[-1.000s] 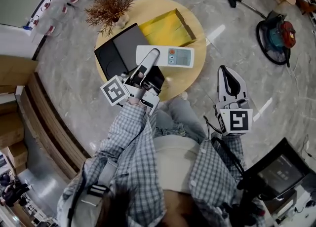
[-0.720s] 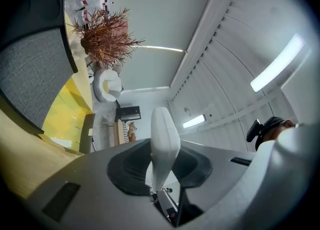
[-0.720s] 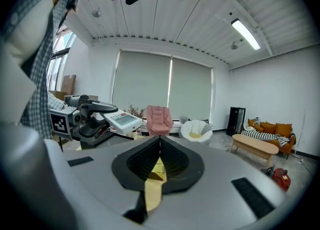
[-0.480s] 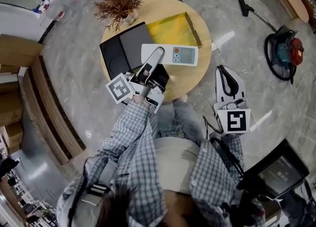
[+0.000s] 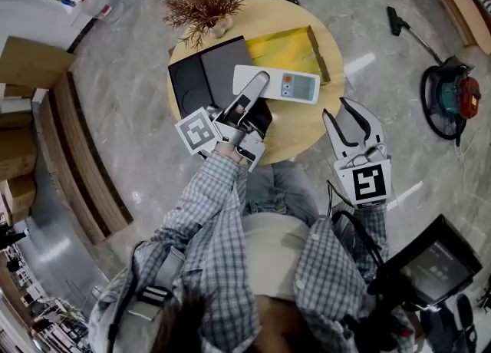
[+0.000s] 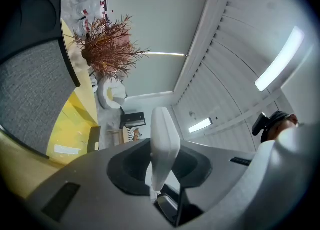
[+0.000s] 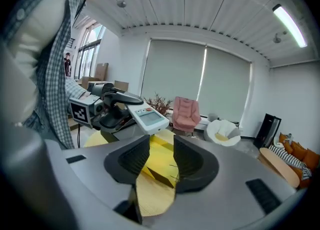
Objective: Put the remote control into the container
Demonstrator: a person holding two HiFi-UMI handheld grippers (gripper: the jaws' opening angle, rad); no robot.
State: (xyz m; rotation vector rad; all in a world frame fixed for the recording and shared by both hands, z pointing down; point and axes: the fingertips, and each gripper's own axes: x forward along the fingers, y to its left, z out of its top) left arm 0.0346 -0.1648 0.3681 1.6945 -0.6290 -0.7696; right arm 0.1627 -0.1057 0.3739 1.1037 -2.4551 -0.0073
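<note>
My left gripper is shut on the white remote control, which it holds level over the round wooden table, just in front of the yellow container. In the left gripper view the remote stands edge-on between the pads. In the right gripper view I see the remote and the yellow container beyond it. My right gripper hovers at the table's near right edge; its jaws are opening, with nothing between them.
A black and grey flat box lies on the table to the left of the container, with a dried plant behind it. A vacuum cleaner sits on the marble floor at the right. Wooden shelving runs along the left.
My right gripper has opened its jaws and moved up to the table's edge. The left gripper still holds the remote in about the same place over the table.
</note>
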